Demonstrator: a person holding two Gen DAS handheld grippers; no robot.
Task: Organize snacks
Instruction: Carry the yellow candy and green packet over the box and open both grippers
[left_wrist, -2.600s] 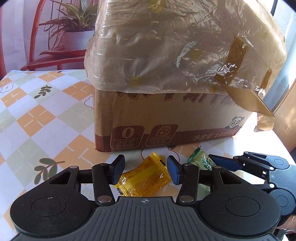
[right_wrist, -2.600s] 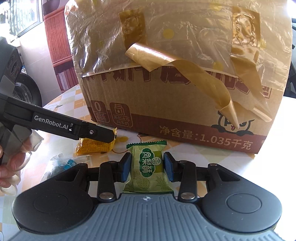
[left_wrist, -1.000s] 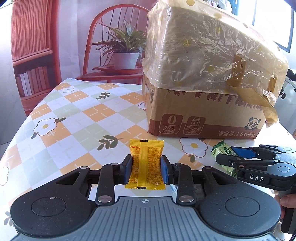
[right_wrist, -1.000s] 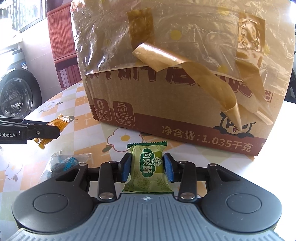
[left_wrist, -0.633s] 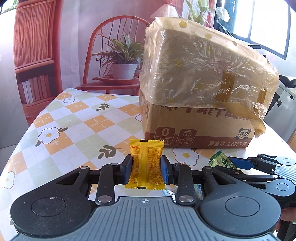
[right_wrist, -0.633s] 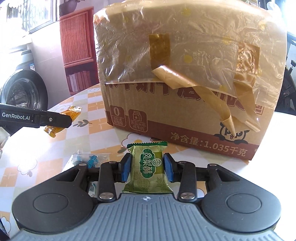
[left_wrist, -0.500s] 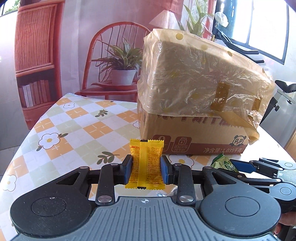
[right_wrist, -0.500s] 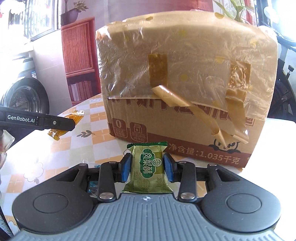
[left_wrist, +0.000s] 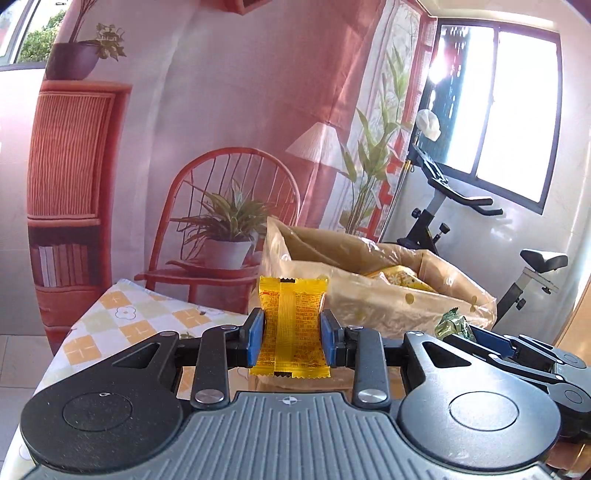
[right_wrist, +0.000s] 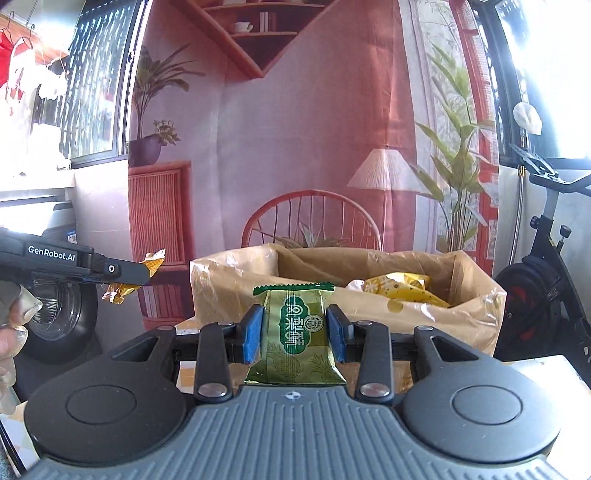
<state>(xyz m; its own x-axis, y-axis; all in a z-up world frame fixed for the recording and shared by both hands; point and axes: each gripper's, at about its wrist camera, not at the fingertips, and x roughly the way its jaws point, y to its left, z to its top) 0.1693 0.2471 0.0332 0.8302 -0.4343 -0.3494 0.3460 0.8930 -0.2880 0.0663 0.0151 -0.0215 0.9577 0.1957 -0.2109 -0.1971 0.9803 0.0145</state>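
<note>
My left gripper (left_wrist: 291, 334) is shut on a yellow snack packet (left_wrist: 291, 317), held upright in the air in front of the open cardboard box (left_wrist: 373, 295). The box is lined with clear plastic and holds yellow packets (left_wrist: 402, 278). My right gripper (right_wrist: 294, 330) is shut on a green snack packet (right_wrist: 297, 332), raised level with the rim of the box (right_wrist: 236, 291). In the right wrist view the left gripper (right_wrist: 122, 273) shows at the left with the yellow packet (right_wrist: 153, 264). In the left wrist view the right gripper (left_wrist: 484, 338) shows at the right with the green packet (left_wrist: 452, 326).
The table (left_wrist: 122, 325) has a checked cloth with flowers. Behind it hangs a printed backdrop with a red chair (left_wrist: 229, 192) and plants. An exercise bike (left_wrist: 524, 258) stands at the right by the window. A gloved hand (right_wrist: 11, 332) is at the left edge.
Both grippers have risen from table height to the box's rim, each keeping its packet. The box's open top and the yellow packets inside have come into view.
</note>
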